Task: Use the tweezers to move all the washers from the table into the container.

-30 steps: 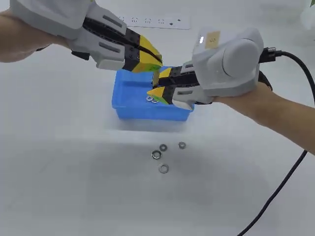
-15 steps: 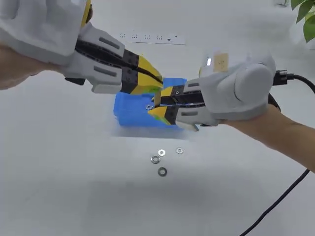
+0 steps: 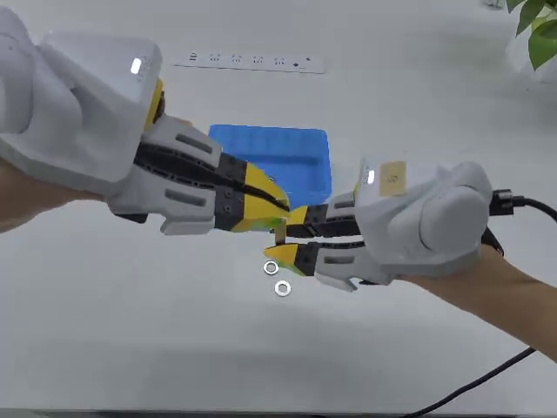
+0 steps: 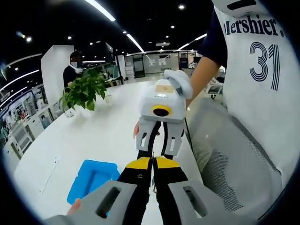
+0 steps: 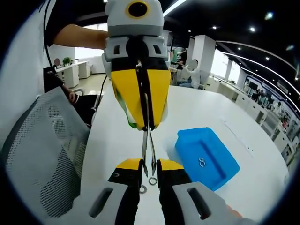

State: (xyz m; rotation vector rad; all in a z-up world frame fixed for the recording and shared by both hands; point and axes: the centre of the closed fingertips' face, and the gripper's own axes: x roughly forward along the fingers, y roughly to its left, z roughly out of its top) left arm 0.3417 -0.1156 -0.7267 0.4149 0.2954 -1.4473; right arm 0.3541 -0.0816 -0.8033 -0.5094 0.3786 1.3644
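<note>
My left gripper (image 3: 277, 212) comes in from the left, shut on the upper end of thin metal tweezers (image 5: 147, 150) that point down at the table. My right gripper (image 3: 294, 242) faces it from the right, and its yellow-tipped jaws (image 5: 149, 165) close around the tweezers' two prongs near their tips. Just below the tips lie two washers (image 3: 271, 268) (image 3: 283, 288), also seen in the right gripper view as washers (image 5: 153, 181). The blue container (image 3: 278, 157) stands behind the grippers, with washers inside (image 5: 201, 162).
A white power strip (image 3: 248, 61) lies at the back of the white table. A green plant (image 3: 540, 35) stands at the far right. A black cable (image 3: 522, 209) trails from the right gripper. A mesh chair (image 5: 47, 150) stands beside the table.
Both grippers, with the tweezers, have moved from over the blue container toward me and now hover over the washers on the table. The head camera has shifted too.
</note>
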